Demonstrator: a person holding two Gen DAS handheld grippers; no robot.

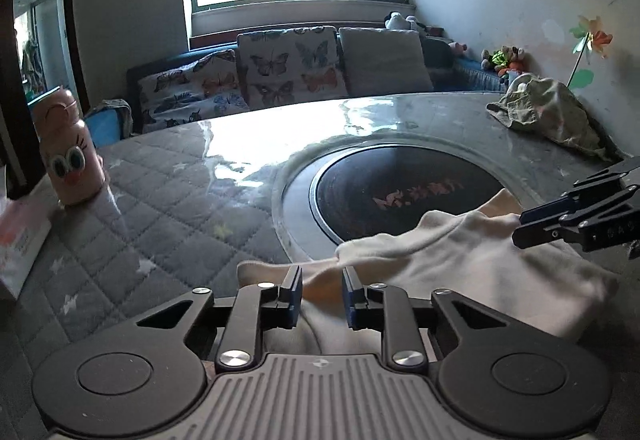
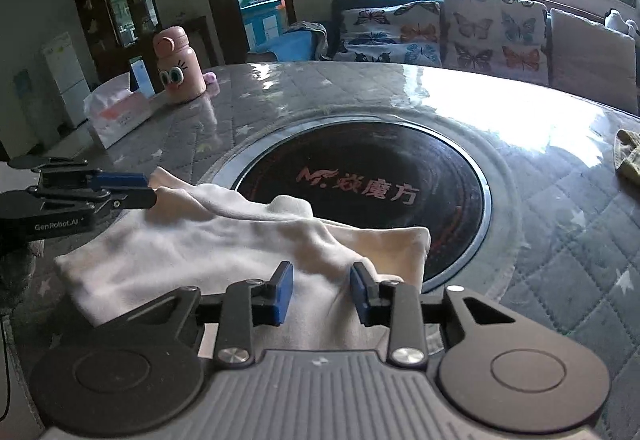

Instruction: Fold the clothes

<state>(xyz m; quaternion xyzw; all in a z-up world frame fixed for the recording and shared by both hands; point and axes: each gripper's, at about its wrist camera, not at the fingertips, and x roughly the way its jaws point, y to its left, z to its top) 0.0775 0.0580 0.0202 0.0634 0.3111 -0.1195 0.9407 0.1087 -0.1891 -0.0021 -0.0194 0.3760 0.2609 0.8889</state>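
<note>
A cream garment [image 1: 460, 260] [image 2: 180, 252] lies bunched on the near side of the round table, its far edge reaching over the black hob [image 1: 400, 183] [image 2: 380, 167]. A fold of this cloth fills the gap between the blue pads of my left gripper [image 1: 322, 292] [image 2: 148, 189], at the garment's left end. My right gripper [image 2: 320, 276] [image 1: 520, 224] pinches a raised ridge at the right end. The cloth runs in a lifted ridge between the two grips.
The table [image 1: 180, 199] [image 2: 560, 240] has a grey quilted cover under a glossy sheet. A pink bottle [image 1: 68, 159] [image 2: 178, 67] and a tissue box [image 2: 116, 111] stand at its left. An olive garment [image 1: 548, 111] [image 2: 628, 155] lies crumpled far right. A sofa with butterfly cushions [image 1: 288, 67] stands behind.
</note>
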